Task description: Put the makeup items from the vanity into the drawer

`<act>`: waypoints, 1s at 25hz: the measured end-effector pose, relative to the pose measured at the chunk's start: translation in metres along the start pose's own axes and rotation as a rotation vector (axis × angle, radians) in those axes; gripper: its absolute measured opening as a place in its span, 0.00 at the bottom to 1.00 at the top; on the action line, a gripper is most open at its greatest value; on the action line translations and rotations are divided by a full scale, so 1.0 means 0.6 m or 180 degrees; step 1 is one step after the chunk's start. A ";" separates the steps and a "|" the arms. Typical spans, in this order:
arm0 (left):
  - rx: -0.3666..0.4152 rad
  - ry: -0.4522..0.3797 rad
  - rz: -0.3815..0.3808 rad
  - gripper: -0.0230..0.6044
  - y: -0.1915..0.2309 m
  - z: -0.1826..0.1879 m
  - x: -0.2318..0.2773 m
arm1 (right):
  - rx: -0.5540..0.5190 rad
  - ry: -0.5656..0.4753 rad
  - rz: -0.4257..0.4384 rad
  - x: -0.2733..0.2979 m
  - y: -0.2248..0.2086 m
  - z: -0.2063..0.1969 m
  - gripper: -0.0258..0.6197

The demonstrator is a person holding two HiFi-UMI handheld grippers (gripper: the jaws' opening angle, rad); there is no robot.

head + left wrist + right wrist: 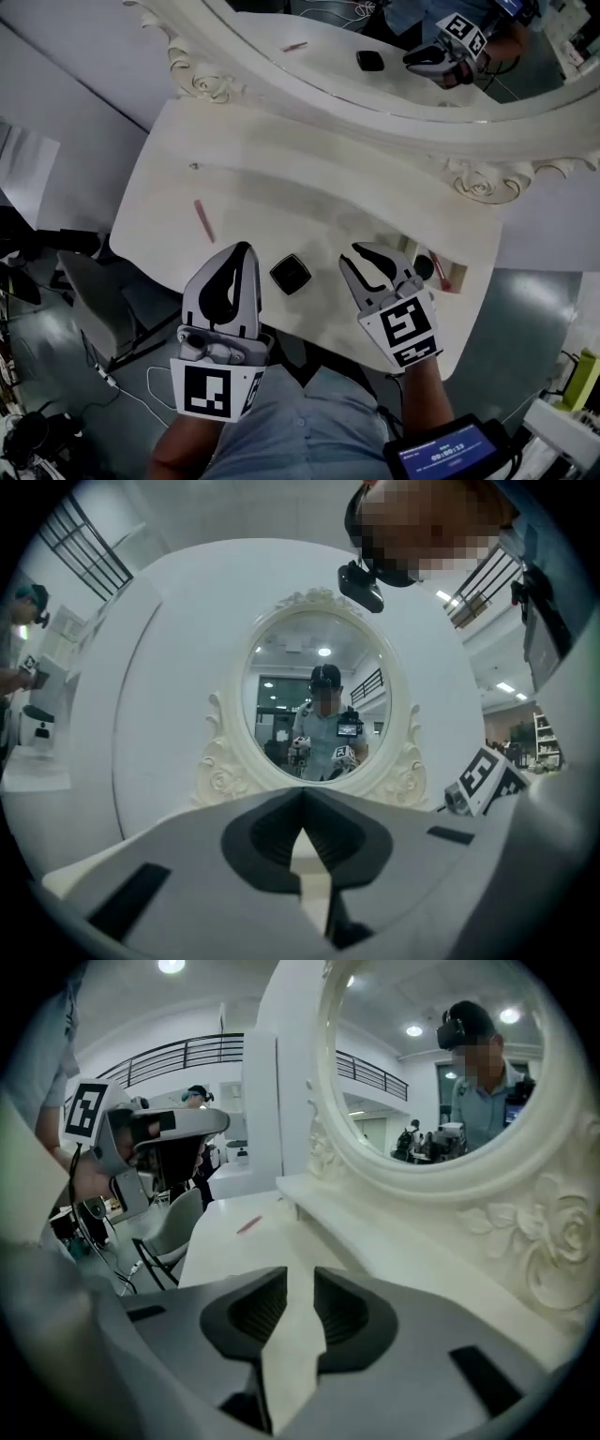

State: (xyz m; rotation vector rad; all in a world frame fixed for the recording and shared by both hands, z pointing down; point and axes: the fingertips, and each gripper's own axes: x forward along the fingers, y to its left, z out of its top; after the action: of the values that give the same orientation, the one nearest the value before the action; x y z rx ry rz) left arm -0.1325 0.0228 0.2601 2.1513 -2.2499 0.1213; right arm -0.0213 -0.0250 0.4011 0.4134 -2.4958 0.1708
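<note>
On the white vanity top (281, 187) a pink stick (202, 220) lies at the left, also visible in the right gripper view as the pink stick (248, 1225). A black square compact (291, 274) sits near the front edge, between my grippers. My left gripper (246, 251) is just left of the compact, its jaws touching at the tips with nothing in them (302, 797). My right gripper (364, 255) hovers to the right of the compact, its jaws a narrow gap apart and empty (300, 1279). At the right front a pink stick (442, 273) and a dark round item (424, 267) lie together.
The ornate oval mirror (394, 103) stands behind the top and reflects the items and a gripper. A grey chair (89, 286) stands left of the vanity. Cables trail on the floor at the lower left. A small screen (442, 454) shows at the bottom right.
</note>
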 end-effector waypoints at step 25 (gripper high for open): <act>-0.0284 0.0633 -0.0175 0.04 0.119 -0.151 -0.028 | 0.0263 0.0693 0.0085 0.152 0.156 -0.100 0.51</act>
State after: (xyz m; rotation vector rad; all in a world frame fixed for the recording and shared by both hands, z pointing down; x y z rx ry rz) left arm -0.2064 0.0496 0.3466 2.0540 -2.0468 0.2188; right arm -0.0903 0.0529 0.5000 0.3744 -2.2862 0.3134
